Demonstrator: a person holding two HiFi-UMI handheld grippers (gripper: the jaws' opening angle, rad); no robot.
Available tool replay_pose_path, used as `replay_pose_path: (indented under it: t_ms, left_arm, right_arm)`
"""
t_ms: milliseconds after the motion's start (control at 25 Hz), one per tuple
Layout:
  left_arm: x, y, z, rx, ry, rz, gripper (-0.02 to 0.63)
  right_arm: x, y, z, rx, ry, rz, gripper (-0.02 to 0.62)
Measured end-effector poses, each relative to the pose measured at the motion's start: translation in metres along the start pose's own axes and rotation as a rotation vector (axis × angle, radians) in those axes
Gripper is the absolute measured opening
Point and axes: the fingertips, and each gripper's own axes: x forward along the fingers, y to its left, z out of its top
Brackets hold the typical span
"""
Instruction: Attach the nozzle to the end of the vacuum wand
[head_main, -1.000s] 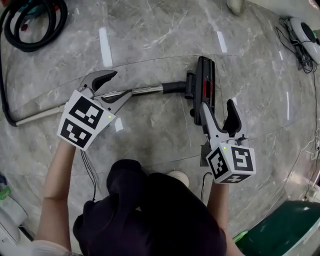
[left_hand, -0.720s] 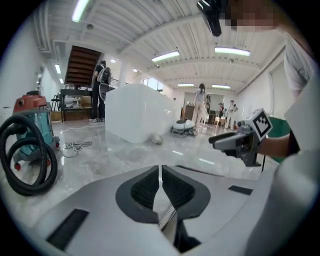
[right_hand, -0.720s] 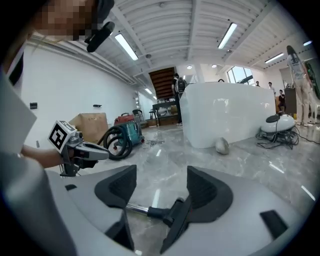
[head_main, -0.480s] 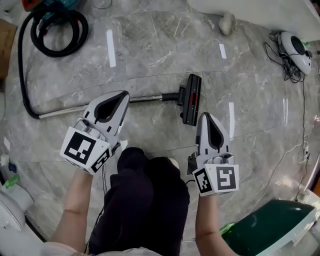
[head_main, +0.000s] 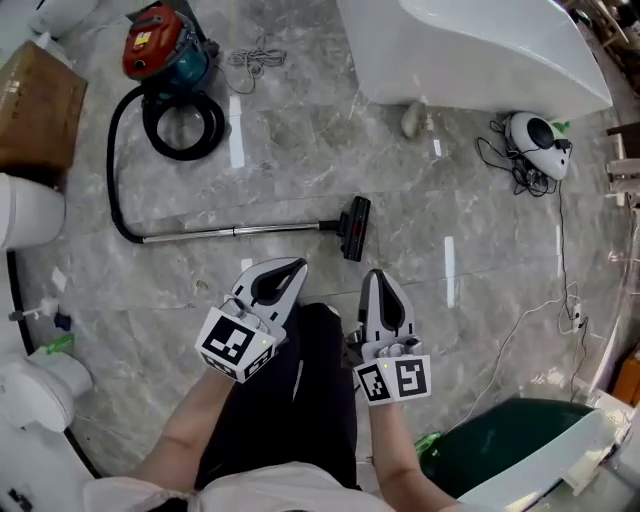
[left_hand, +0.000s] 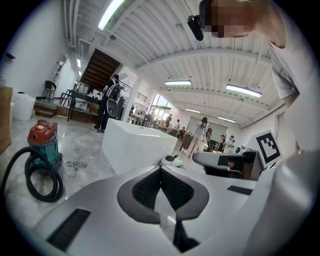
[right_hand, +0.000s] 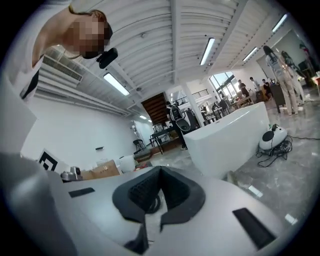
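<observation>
On the grey marble floor lies the metal vacuum wand, with the black nozzle on its right end. A black hose runs from the wand's left end in loops to the red and teal canister, which also shows in the left gripper view as the canister. Both grippers are held high above the floor, apart from the wand. My left gripper is shut with nothing in it. My right gripper is shut and empty too.
A large white counter stands beyond the nozzle. A white device with cables lies to its right. A cardboard box and white drums are at the left, a green bin at the bottom right.
Both grippers went from open to shut and rose far off the floor. The wand with its nozzle stays on the floor and now looks small and distant.
</observation>
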Motion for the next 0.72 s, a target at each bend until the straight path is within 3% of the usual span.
replay_pose_path:
  t_ms: [80, 240, 400, 640, 720]
  left_arm:
    - [-0.02, -0.02, 0.046, 0.023, -0.02, 0.003, 0.009]
    - [-0.06, -0.046, 0.12, 0.075, -0.034, 0.058, 0.009]
    - [-0.096, -0.058, 0.175, 0.092, -0.066, 0.124, 0.011]
    - [-0.136, -0.062, 0.2, 0.114, -0.111, 0.188, 0.009]
    - [-0.141, -0.059, 0.201, 0.093, -0.141, 0.199, 0.011]
  right_arm:
    - [-0.013, 0.021, 0.041, 0.029, -0.014, 0.018, 0.015]
    - [-0.041, 0.053, 0.106, -0.013, 0.004, 0.013, 0.015]
    - [-0.063, 0.062, 0.158, 0.11, -0.018, -0.002, 0.015]
    - [-0.079, 0.085, 0.18, 0.087, 0.04, 0.083, 0.015]
    - [-0.081, 0.086, 0.181, 0.052, 0.042, 0.061, 0.015]
